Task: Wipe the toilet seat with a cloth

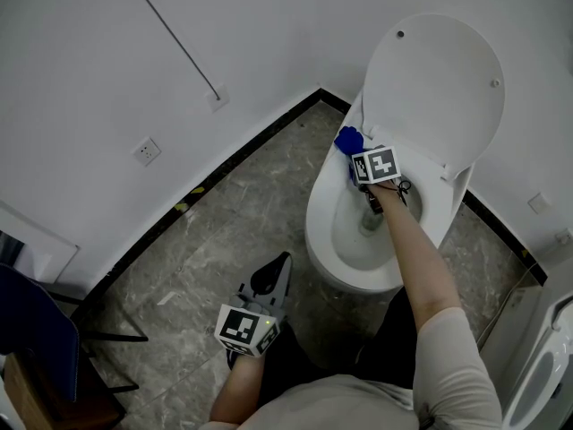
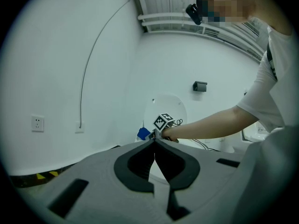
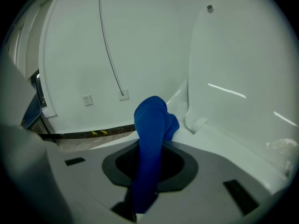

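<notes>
Grey marbled floor (image 1: 206, 240) all around, a black skirting strip along the white wall, a socket (image 1: 146, 151) low on that wall and a thin cable (image 1: 175, 38) running down above it. A dark chair (image 1: 40, 348) sits off at the left edge, well clear of the action. The toilet (image 1: 320, 213) stands ahead with its lid (image 1: 434, 88) tipped up against the wall, so nothing blocks the bowl. And there's the right gripper (image 1: 363, 164), forearm stretched straight out over the bowl, jaws clamped on the blue cloth (image 1: 348, 139). The cloth bulges past the tips and sits on the back left of the rim, just beside the foot of the lid. The left gripper (image 1: 279, 267) hangs low over the floor, elbow tucked near the body, nose aimed toward the toilet, its jaws pressed together with nothing between them, well apart from the bowl.
</notes>
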